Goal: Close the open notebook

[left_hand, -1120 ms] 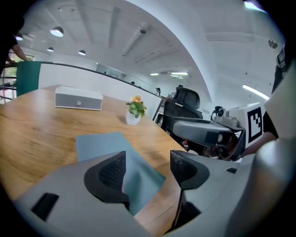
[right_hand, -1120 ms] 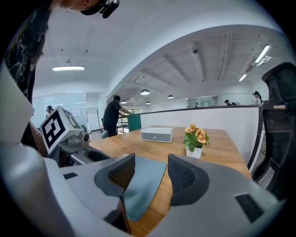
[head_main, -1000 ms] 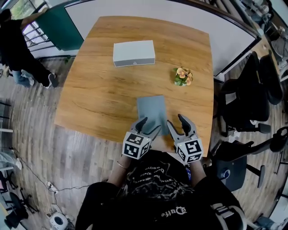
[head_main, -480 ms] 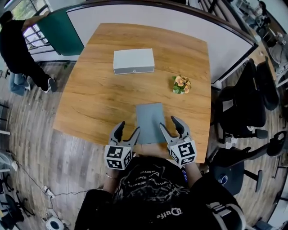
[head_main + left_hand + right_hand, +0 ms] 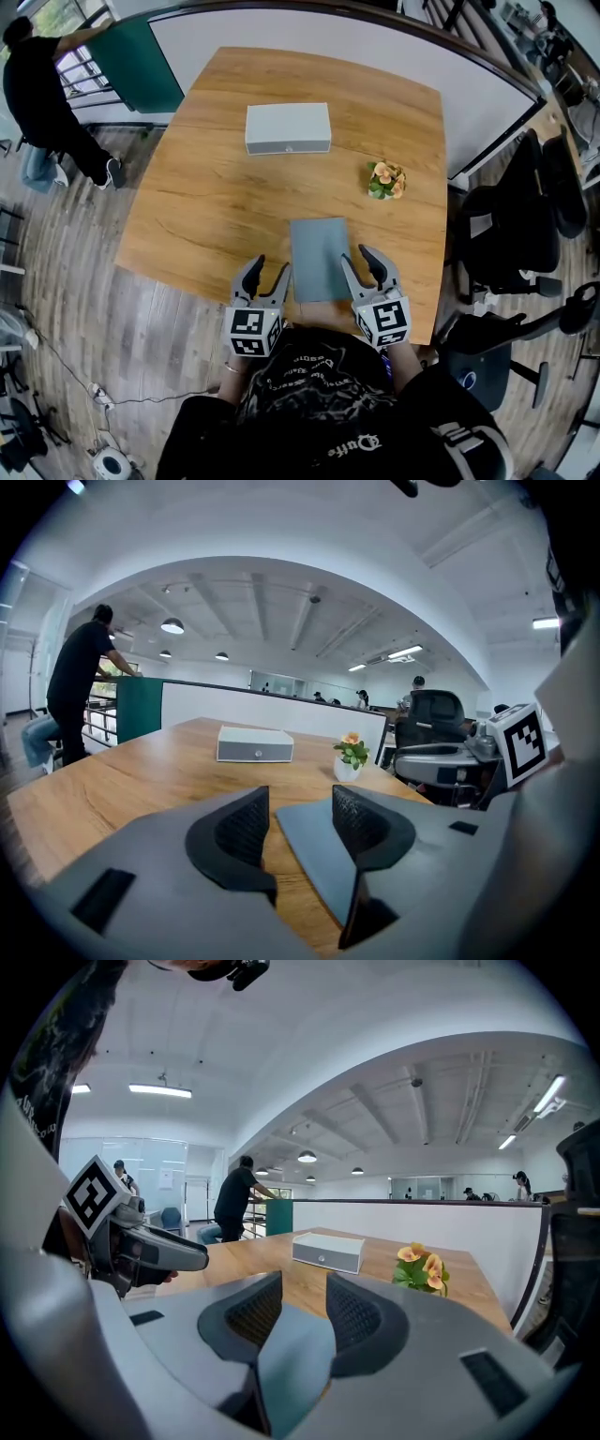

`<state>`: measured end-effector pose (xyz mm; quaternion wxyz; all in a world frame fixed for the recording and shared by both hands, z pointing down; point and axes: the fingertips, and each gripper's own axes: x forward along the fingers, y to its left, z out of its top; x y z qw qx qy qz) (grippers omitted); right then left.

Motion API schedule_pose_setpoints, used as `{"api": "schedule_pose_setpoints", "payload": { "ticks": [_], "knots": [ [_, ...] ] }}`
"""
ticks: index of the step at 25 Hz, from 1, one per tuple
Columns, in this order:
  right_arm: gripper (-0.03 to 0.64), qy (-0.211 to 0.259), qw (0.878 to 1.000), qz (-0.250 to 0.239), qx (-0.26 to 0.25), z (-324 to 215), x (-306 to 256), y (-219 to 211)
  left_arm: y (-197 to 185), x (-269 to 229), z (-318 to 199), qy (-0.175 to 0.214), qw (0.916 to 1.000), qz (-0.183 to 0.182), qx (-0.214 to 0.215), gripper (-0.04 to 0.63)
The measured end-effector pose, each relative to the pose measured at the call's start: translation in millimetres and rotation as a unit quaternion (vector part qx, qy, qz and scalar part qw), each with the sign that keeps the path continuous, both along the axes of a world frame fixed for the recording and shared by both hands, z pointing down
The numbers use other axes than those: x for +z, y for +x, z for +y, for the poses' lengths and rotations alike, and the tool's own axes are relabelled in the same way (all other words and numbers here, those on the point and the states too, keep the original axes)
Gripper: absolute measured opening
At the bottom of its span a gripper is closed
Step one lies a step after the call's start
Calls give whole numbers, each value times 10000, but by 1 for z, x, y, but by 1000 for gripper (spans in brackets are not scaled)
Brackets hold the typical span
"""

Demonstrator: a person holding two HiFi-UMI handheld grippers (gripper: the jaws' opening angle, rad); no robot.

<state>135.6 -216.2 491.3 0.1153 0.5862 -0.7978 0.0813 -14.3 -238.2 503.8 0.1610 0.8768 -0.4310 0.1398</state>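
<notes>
Wood, warm and grained, makes up the table point(image 5: 206, 187), a broad top with rounded corners that stands on a grey plank floor point(image 5: 75, 262). The notebook point(image 5: 319, 258) lies flat near the table's near edge, its grey cover shut, between the two tools. The left gripper point(image 5: 266, 267) sits just beside the notebook's left edge, and its jaws have just been closing yet stand apart with only bare table between them. The right gripper point(image 5: 362, 256) hangs over the notebook's right edge; its jaws have also just been closing and stay parted, pressing on nothing, with the grey cover showing below the gap in the right gripper view.

Farther across the table rests a long white box point(image 5: 288, 127), and to its right, well apart from it, a small pot of orange flowers point(image 5: 385, 180). A curved white partition wall point(image 5: 328, 37) runs behind the far edge of the table, joined at the left by a green panel point(image 5: 136, 66). A person point(image 5: 42, 94) in dark clothes stands there, leaning at a railing. Black office chairs point(image 5: 511, 225) crowd the right side, and thin cables point(image 5: 66, 366) trail over the floor at lower left. The left gripper view shows a white beamed ceiling with round lamps point(image 5: 172, 626) and strip lights
</notes>
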Motion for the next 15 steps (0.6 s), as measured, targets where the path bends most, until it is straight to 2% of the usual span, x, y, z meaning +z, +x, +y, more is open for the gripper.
{"api": "schedule_pose_setpoints", "payload": {
  "ticks": [4, 6, 11, 15],
  "knots": [
    [62, 54, 10000, -11, 74, -1, -4, 1, 1, -6, -1, 138, 9998, 114, -58, 95],
    [14, 77, 9999, -17, 118, -1, -5, 3, 2, -8, 0, 151, 9998, 149, -17, 46],
    [7, -1, 9997, -226, 110, -1, -2, 2, -1, -7, -1, 5, 9995, 291, -89, 21],
    [6, -103, 9999, -58, -19, 1, 1, -4, -8, -10, -4, -47, 9983, 524, -248, 21]
  ]
}}
